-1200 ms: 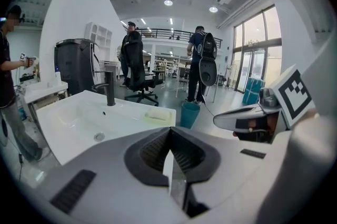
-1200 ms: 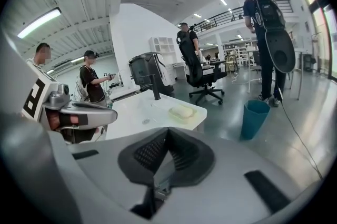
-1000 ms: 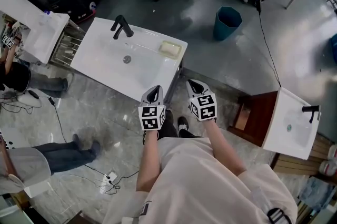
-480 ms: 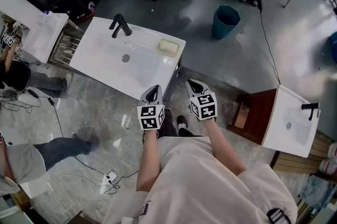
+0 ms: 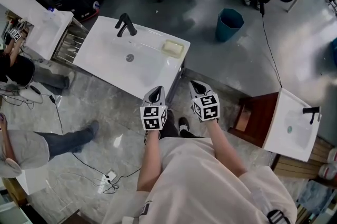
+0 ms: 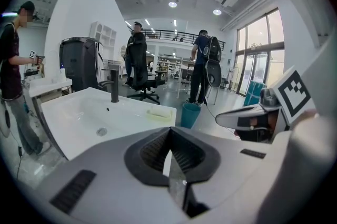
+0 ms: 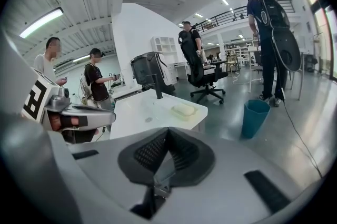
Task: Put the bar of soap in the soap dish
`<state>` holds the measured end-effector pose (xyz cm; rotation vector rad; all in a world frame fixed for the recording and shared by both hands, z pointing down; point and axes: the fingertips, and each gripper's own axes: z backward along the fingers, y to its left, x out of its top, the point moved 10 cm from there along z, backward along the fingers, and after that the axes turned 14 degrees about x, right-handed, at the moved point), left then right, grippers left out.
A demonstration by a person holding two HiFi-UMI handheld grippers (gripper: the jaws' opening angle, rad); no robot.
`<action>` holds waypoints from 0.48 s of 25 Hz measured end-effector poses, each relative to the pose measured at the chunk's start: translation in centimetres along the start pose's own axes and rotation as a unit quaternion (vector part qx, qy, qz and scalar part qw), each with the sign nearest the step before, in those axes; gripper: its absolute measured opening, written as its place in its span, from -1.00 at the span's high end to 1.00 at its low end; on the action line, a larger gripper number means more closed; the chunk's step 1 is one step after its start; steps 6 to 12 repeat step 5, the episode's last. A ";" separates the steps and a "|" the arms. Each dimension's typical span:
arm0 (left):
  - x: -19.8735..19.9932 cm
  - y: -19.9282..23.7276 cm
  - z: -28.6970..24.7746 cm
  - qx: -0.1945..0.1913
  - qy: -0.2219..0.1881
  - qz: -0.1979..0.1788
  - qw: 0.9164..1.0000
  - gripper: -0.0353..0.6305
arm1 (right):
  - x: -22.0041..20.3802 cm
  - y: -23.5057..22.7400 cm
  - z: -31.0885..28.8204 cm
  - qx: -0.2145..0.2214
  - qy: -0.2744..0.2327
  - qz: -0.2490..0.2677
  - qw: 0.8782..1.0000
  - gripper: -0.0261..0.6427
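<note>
Both the left tool [image 5: 155, 93] and right tool [image 5: 196, 85] are pressed together, empty, by the washbasin's [image 5: 110, 62] near right corner; the bar of soap [image 5: 171, 48] seemingly already sits in the far-right-corner soap dish [image 5: 163, 52], so avoid nudging it.

Lower left, a bystander in a white top [image 5: 21, 150] steps across the marble floor [image 5: 105, 107]. The jeans-clad legs, side by side a second ago, are now drawn into a single stride, with one shoe [image 5: 93, 126] nearer the front edge of the bench [image 5: 152, 73]. The head view itself drifts, setting the bench slightly further right in frame.
</note>
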<state>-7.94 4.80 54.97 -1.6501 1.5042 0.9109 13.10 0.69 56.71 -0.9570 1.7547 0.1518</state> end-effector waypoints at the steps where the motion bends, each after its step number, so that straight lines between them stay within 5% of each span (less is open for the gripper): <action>1: 0.0 0.0 0.1 -0.001 0.001 -0.001 1.000 0.88 | 0.1 0.0 0.0 0.001 -0.002 -0.005 1.000 0.91; 12: 0.3 0.4 0.5 -0.004 0.001 -0.004 1.000 0.88 | 0.8 0.1 -0.1 0.007 -0.014 -0.031 0.999 0.91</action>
